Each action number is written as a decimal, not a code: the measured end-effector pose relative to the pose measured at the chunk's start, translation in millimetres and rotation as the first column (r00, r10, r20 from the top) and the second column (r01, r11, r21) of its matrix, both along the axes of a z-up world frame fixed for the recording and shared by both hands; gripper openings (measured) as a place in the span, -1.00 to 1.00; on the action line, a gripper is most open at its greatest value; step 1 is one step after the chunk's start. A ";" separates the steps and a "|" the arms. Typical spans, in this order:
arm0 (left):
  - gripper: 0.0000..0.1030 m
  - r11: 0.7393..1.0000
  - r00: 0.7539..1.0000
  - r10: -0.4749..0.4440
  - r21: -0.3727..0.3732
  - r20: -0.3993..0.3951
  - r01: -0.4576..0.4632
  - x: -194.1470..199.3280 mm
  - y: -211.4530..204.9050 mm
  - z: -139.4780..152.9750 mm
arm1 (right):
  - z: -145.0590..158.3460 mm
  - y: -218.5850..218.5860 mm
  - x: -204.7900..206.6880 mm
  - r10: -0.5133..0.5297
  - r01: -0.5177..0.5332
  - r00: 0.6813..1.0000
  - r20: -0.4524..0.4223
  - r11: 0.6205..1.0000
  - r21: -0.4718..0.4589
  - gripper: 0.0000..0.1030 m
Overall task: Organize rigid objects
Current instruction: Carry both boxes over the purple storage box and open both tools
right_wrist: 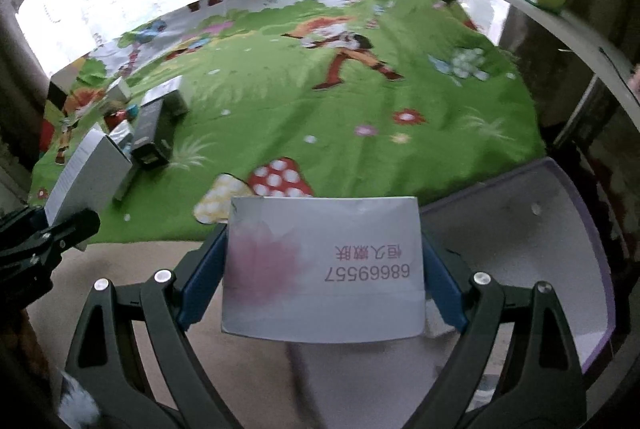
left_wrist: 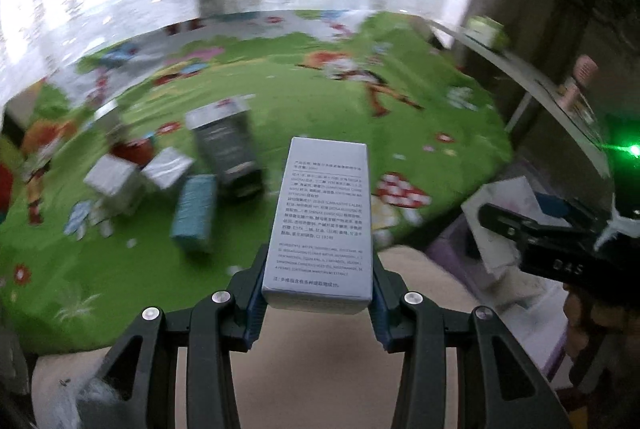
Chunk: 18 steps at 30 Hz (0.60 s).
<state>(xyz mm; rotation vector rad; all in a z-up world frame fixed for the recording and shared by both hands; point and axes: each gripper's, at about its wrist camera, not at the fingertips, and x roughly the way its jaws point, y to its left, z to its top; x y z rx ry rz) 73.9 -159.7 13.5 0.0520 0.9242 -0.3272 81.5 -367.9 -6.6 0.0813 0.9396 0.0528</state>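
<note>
The left gripper (left_wrist: 318,293) is clamping its blue pads on the lower end of a tall grey carton (left_wrist: 322,221) printed with small text, its jaws drawn in to a narrow gap. The right gripper (right_wrist: 322,289) is holding a wide white box (right_wrist: 324,269) bearing a pink flower print and red digits, its jaws spread wide around the box's two sides. Both cartons are hanging just off the near edge of the green cartoon mat (right_wrist: 280,97). On the mat's far left side a cluster of boxes (left_wrist: 176,173) is lying jumbled together. A purple-rimmed white bin (right_wrist: 520,261) is sitting just beyond the mat's near right corner.
</note>
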 end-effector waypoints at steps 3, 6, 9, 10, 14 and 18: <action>-0.15 0.998 0.998 -0.059 -0.005 -0.006 0.059 -2.7 -21.1 1.1 | 0.1 -15.8 -7.8 -0.022 0.022 1.000 -0.003 1.000 -0.015 0.77; -0.15 0.994 0.994 -0.111 -0.015 -0.021 0.111 -6.3 -40.7 -0.1 | 0.4 -34.5 -15.9 -0.054 0.054 0.999 -0.005 0.998 -0.023 0.77; -0.15 0.986 0.985 -0.163 -0.042 -0.051 0.161 -11.7 -61.5 -3.0 | 1.0 -51.8 -22.2 -0.084 0.084 0.996 -0.004 0.996 -0.033 0.77; -0.15 0.984 0.983 -0.175 -0.043 -0.053 0.173 -12.5 -65.9 -3.3 | 1.0 -57.0 -23.8 -0.094 0.094 0.996 -0.005 0.995 -0.035 0.77; -0.15 0.972 0.970 -0.231 -0.062 -0.068 0.227 -18.3 -87.7 -4.6 | 0.3 -75.9 -29.8 -0.129 0.129 0.992 -0.012 0.991 -0.037 0.77; -0.14 0.956 0.954 -0.283 -0.109 -0.101 0.272 -21.0 -104.6 -8.0 | 0.0 -93.9 -36.0 -0.165 0.164 0.986 -0.017 0.986 -0.037 0.77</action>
